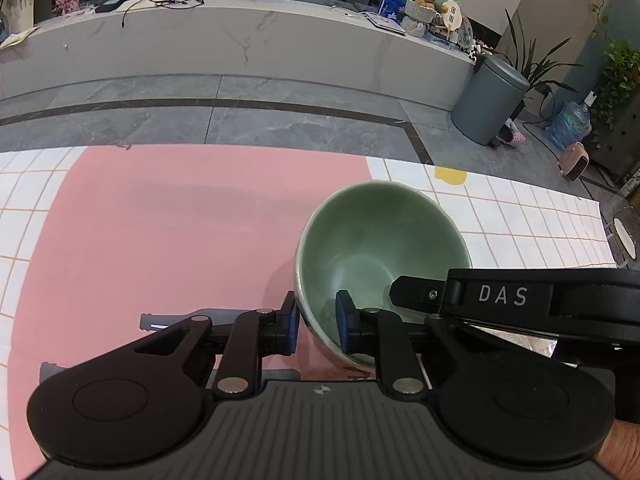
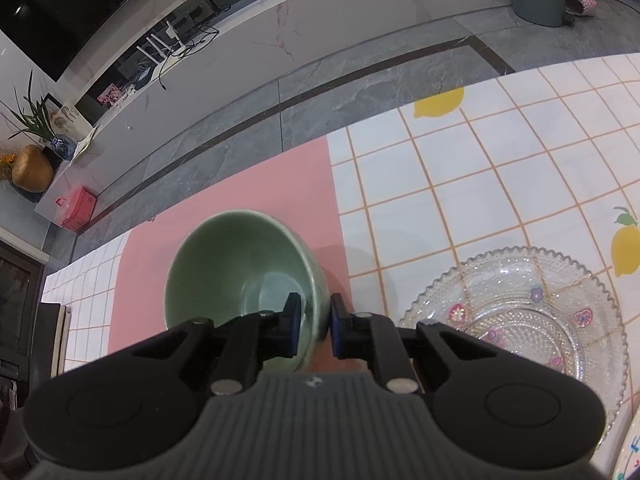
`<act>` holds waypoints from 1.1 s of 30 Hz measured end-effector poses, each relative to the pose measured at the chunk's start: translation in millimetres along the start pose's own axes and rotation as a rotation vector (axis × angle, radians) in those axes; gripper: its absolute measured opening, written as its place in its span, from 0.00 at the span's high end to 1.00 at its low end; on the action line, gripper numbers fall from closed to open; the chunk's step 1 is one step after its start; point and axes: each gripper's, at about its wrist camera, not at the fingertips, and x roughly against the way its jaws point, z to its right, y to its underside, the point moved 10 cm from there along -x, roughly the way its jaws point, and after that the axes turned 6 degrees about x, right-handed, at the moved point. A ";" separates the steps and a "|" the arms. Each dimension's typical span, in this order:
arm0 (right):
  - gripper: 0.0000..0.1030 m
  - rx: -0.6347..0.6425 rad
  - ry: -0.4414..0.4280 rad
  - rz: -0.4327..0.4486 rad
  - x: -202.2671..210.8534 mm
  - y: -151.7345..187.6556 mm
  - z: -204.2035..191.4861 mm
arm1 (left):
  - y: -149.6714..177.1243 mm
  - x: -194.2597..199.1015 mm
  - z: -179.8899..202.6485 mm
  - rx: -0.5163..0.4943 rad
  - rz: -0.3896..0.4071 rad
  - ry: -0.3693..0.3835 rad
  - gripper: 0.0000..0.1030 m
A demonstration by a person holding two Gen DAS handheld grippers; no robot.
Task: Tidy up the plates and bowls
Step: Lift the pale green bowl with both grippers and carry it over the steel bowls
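Left wrist view: my left gripper (image 1: 318,322) pinches the near rim of the green bowl (image 1: 380,236), lower centre on the pink mat (image 1: 160,220); my right gripper's arm crosses at right.

Right wrist view: my right gripper (image 2: 314,326) pinches the same bowl's right wall. Only here the glass plate (image 2: 520,308) shows, lower right, unstacked, so sorting looks barely begun.

Worktop under a white grid-patterned cloth with lemon prints

The worktop (image 2: 460,184) carries a pink mat (image 1: 160,240) over its cloth. A green bowl (image 2: 236,264) sits at the mat's right edge, tilted, with both grippers on its rim. A clear glass plate (image 2: 520,304) with small flower and heart marks lies on the cloth just to the bowl's right.
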 end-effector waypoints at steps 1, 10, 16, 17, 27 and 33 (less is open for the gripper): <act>0.88 0.001 0.000 0.004 3.1 -0.6 -0.6 | -0.6 1.9 0.1 -0.002 0.001 -0.001 0.80; 0.88 0.015 -0.007 0.060 54.7 0.3 -11.2 | -1.7 43.8 15.7 -0.023 0.035 -0.004 0.80; 0.88 0.021 -0.017 0.082 96.5 14.8 -12.1 | 10.1 76.8 30.4 -0.045 0.060 -0.009 0.80; 0.88 0.021 -0.019 0.085 103.3 18.0 -12.3 | 12.7 81.9 32.4 -0.046 0.064 -0.009 0.80; 0.88 0.034 -0.044 0.123 168.5 51.0 -19.7 | 36.7 133.5 53.0 -0.062 0.100 -0.021 0.80; 0.87 0.016 -0.056 0.138 202.1 77.0 -14.9 | 59.9 157.0 69.0 -0.082 0.111 -0.027 0.80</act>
